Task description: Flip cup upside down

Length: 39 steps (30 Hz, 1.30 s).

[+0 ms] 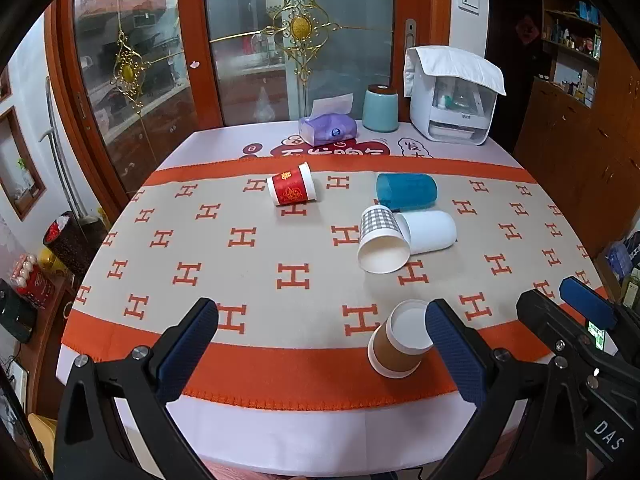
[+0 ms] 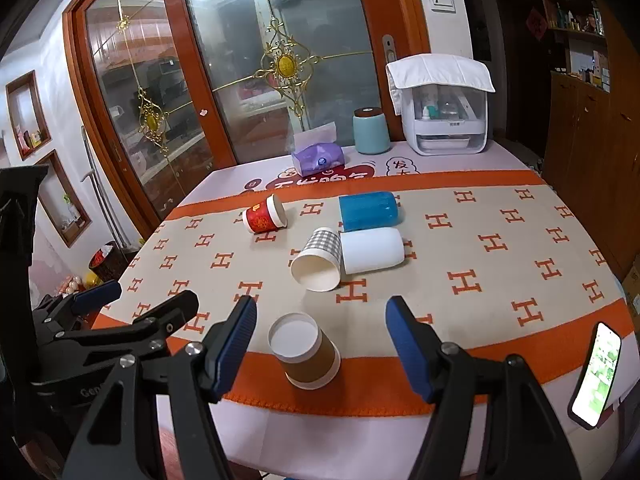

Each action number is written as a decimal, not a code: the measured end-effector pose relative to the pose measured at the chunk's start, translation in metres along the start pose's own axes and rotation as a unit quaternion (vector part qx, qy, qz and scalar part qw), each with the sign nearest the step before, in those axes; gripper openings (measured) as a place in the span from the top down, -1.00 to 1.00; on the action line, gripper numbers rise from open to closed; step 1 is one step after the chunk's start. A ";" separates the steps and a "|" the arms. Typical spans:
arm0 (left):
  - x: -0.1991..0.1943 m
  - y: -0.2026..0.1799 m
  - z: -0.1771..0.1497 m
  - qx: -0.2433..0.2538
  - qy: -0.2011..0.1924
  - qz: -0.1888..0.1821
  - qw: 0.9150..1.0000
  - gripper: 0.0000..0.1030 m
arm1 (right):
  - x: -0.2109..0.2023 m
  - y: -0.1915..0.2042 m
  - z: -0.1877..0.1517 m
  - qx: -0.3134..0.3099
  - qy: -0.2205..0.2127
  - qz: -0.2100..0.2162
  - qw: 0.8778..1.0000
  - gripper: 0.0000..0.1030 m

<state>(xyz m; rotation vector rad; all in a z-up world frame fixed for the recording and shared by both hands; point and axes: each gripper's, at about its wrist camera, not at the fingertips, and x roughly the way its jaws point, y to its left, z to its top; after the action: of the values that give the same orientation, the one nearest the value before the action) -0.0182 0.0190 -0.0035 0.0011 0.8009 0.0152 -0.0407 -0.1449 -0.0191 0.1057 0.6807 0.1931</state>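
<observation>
Brown cup [image 1: 394, 346] stands upside down near the front edge of the bench, white base up, wide mouth flat on the orange border. Checked cup [image 1: 382, 240] lies on its side mid-bench, open mouth toward the front, touching the white cup [image 1: 430, 232], also on its side. Blue cup [image 1: 406, 191] lies behind them; red cup [image 1: 292, 189] lies further left.

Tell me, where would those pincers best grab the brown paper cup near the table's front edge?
Probably around its brown side wall, near mid-height. The brown cup already stands upside down, its closed white base on top, so there is no open rim to pinch. The right gripper, open, faces it from the front; its fingers could close on opposite sides of the tapered wall.
</observation>
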 end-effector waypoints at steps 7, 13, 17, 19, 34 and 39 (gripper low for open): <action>0.002 -0.001 0.004 0.003 -0.002 0.001 1.000 -0.99 | -0.002 0.002 0.001 -0.006 -0.010 -0.007 1.000 -0.31; 0.005 -0.001 0.004 -0.004 0.000 0.002 1.000 -0.99 | -0.001 0.001 0.001 -0.007 -0.008 -0.004 1.000 -0.31; 0.008 -0.001 0.005 -0.006 0.003 0.003 1.000 -0.99 | 0.001 0.001 0.001 -0.008 -0.006 -0.004 1.000 -0.31; 0.008 0.000 0.005 -0.006 0.003 0.003 1.000 -0.99 | 0.002 0.001 0.001 -0.006 -0.006 -0.004 1.000 -0.31; 0.016 0.000 0.005 -0.008 0.012 -0.002 1.000 -0.99 | 0.006 0.001 0.000 -0.005 -0.001 -0.006 1.000 -0.31; 0.015 0.000 0.005 -0.008 0.013 -0.002 1.000 -0.99 | 0.006 0.001 0.000 -0.005 -0.001 -0.006 1.000 -0.31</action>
<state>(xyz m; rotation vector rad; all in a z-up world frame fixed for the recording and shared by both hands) -0.0039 0.0194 -0.0111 -0.0157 0.8266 0.0179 -0.0358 -0.1430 -0.0226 0.0923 0.6773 0.1841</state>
